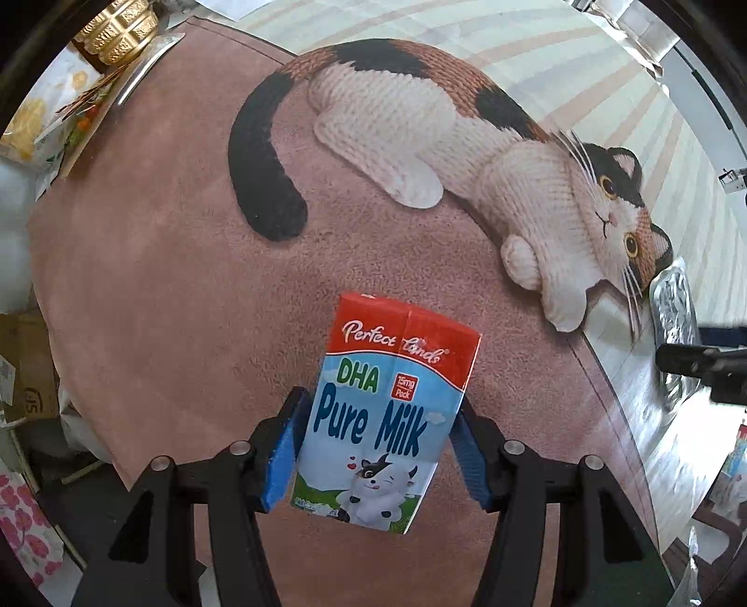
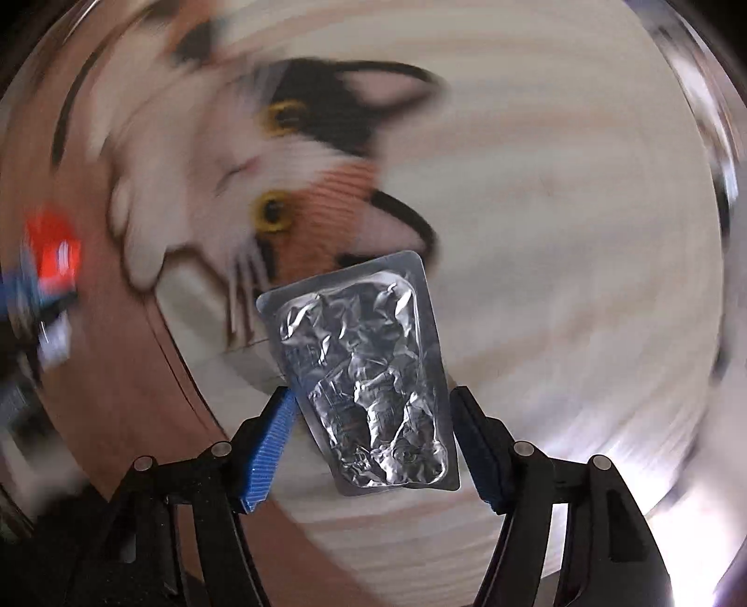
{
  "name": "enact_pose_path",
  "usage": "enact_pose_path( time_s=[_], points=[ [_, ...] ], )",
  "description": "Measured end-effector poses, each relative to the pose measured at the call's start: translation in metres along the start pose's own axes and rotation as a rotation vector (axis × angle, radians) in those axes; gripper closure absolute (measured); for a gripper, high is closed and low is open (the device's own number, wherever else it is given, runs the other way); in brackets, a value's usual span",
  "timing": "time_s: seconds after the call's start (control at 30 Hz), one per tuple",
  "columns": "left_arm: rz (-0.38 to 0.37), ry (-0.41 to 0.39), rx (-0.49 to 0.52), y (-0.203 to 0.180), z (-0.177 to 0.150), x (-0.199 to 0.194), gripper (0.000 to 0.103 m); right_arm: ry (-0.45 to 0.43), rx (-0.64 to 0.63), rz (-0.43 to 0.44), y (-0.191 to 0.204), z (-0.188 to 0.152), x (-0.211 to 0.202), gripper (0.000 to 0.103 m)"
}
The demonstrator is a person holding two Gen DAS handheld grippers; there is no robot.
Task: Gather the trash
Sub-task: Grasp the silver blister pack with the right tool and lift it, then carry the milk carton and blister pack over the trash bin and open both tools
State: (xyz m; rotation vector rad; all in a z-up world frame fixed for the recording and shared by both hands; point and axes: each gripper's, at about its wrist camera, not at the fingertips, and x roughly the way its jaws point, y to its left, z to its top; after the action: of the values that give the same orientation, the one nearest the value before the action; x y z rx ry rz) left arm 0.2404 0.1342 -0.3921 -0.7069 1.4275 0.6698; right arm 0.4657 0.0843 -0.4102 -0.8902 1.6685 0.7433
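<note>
My left gripper is shut on a red, blue and white "Pure Milk" carton and holds it upright above a pink rug. My right gripper is shut on a crumpled silver foil blister pack and holds it above the rug's striped part. In the left wrist view the foil pack and the dark right gripper show at the right edge. In the blurred right wrist view the carton shows as a red patch at the left edge.
The round rug bears a printed calico cat. A gold ornate pot and snack packets lie beyond the rug at top left. A cardboard box and floral fabric sit at left.
</note>
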Motion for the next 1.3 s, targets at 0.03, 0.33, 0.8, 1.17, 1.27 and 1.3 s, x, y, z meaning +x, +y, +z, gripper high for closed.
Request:
enact_pose_path(
  time_s=[0.03, 0.33, 0.8, 1.17, 1.27, 1.3],
  points=[
    [-0.005, 0.008, 0.003, 0.002, 0.003, 0.001, 0.046, 0.003, 0.081, 0.060, -0.011, -0.003, -0.001, 0.033],
    [-0.030, 0.004, -0.006, 0.011, 0.019, -0.001, 0.049, -0.087, 0.122, -0.011, 0.002, -0.003, -0.011, 0.013],
    [0.059, -0.211, 0.078, 0.017, -0.005, -0.046, 0.051, -0.307, 0.210, -0.023, 0.014, -0.049, -0.062, 0.037],
    [0.041, -0.379, 0.050, 0.050, -0.055, -0.104, 0.051, -0.473, 0.219, 0.017, 0.025, -0.139, -0.107, 0.037],
    [0.030, -0.418, 0.035, 0.067, -0.078, -0.121, 0.051, -0.510, 0.210, 0.022, 0.065, -0.175, -0.094, 0.037],
    [0.022, -0.427, 0.029, 0.074, -0.086, -0.126, 0.051, -0.521, 0.207, 0.024, 0.075, -0.188, -0.094, 0.037]
  ],
)
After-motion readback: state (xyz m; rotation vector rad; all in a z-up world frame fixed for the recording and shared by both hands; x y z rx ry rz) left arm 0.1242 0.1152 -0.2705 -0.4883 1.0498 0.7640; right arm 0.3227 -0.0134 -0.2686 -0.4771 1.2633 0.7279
